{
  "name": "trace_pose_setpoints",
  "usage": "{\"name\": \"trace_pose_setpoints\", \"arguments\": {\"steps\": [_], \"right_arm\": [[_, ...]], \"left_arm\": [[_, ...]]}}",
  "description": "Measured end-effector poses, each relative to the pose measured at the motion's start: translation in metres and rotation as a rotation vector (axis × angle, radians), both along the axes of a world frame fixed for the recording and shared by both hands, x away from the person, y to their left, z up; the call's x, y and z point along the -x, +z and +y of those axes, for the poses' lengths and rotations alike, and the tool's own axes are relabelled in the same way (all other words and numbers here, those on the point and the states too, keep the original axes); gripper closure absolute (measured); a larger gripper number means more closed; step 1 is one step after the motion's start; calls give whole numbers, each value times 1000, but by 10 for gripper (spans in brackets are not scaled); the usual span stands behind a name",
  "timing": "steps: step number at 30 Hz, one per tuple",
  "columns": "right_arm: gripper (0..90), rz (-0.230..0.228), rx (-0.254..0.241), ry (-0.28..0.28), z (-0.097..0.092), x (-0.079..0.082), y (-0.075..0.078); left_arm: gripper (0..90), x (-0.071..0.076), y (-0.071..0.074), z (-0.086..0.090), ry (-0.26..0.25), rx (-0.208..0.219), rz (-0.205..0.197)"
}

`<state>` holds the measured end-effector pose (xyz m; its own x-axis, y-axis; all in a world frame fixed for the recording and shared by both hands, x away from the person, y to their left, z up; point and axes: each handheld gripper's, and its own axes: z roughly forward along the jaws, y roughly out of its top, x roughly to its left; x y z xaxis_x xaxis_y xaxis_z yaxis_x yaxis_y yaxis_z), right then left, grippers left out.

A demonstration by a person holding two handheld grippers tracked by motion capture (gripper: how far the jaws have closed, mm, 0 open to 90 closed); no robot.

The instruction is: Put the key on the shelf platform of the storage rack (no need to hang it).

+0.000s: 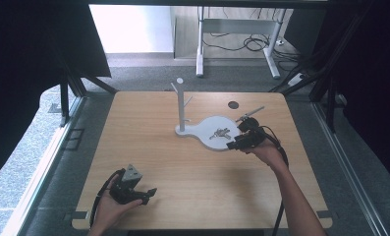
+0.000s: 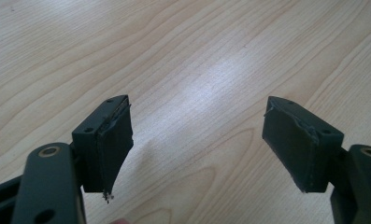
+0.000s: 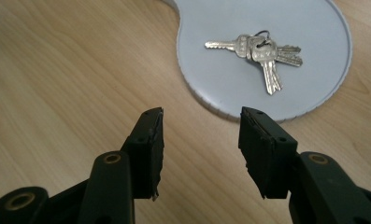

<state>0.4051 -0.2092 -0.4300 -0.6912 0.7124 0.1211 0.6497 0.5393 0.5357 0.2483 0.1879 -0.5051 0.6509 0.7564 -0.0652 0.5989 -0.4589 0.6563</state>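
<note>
While the person's right hand [image 1: 267, 151] is reaching forward over the wooden table [image 1: 148, 142], the right gripper [image 1: 237, 142] is hovering at the near edge of a white tray [image 3: 323, 37], its jaws standing apart with nothing between them. Lying on that tray is a bunch of silver keys [image 3: 260, 52], fanned out from one ring, just beyond the jaw tips in the right gripper view. Rising from the narrow end of the tray is a white stand [image 1: 181, 105] with short side pegs. Well apart from all this, the left gripper [image 1: 147, 193] is resting low near the table's front edge in the person's left hand [image 1: 111, 209], its jaws gaping wide over bare wood and gripping nothing.
</note>
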Motion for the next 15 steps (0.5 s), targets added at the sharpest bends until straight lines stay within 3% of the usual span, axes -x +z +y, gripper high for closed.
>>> {"name": "trace_pose_setpoints", "arguments": {"steps": [6, 15], "right_arm": [[496, -20, -36, 11, -18, 26, -6], [486, -46, -73, -16, -45, 62, -28]], "left_arm": [[247, 0, -1, 0, 2, 1, -3], [246, 0, -2, -2, -1, -7, 6]]}}
